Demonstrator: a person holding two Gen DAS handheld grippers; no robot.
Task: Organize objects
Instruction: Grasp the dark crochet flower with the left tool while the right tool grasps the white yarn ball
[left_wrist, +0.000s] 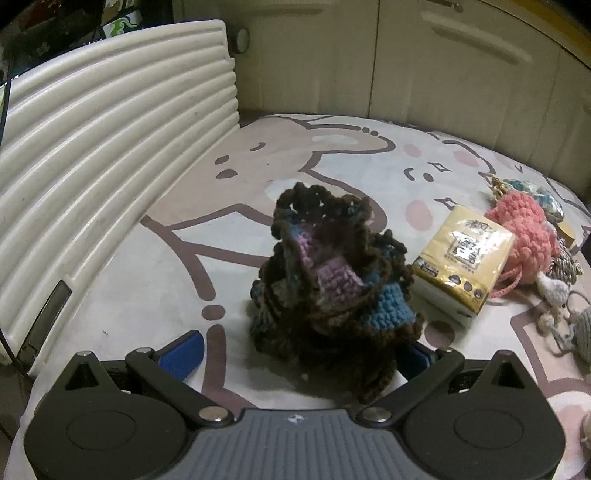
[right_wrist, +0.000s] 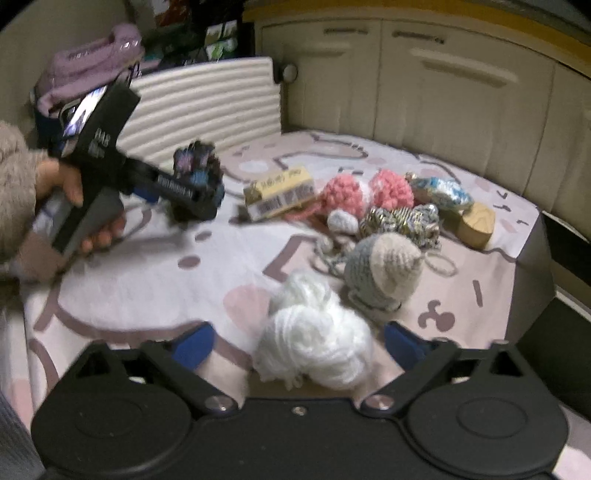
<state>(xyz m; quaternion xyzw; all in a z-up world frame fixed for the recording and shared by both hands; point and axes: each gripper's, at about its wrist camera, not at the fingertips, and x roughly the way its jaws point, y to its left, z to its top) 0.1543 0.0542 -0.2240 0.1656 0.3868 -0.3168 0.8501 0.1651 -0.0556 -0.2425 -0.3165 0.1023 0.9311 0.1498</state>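
Left wrist view: my left gripper (left_wrist: 295, 354) stands with its blue pads (left_wrist: 184, 352) spread wide; the dark crocheted pouch (left_wrist: 325, 273), brown-edged with purple and blue patches, lies between them. My right-hand pad is largely hidden behind the pouch's lower folds, so I cannot tell whether it touches the yarn; the left pad is clear of it. Just right of the pouch is a yellow tissue pack (left_wrist: 465, 266), then a pink crocheted piece (left_wrist: 524, 236); the items beyond it are cut off at the frame edge and hard to name. A ribbed cream panel (left_wrist: 110, 162) walls the bedspread (left_wrist: 332, 155) on the left, with open printed cloth between it and the pouch.

Right wrist view (blurred): my right gripper (right_wrist: 299, 343) has its jaws apart around a white yarn ball (right_wrist: 317, 343), whose near side is hidden by the gripper body; I see gaps at both pads. A grey and beige knitted toy (right_wrist: 384, 269) sits just beyond it, and a wooden block (right_wrist: 476, 223) lies near the bed's right edge, where the cloth drops off. My left hand (right_wrist: 74, 192), sleeve cut off at the frame, grips the other tool over the bedspread's left part. Bare cloth lies open between the two grippers.
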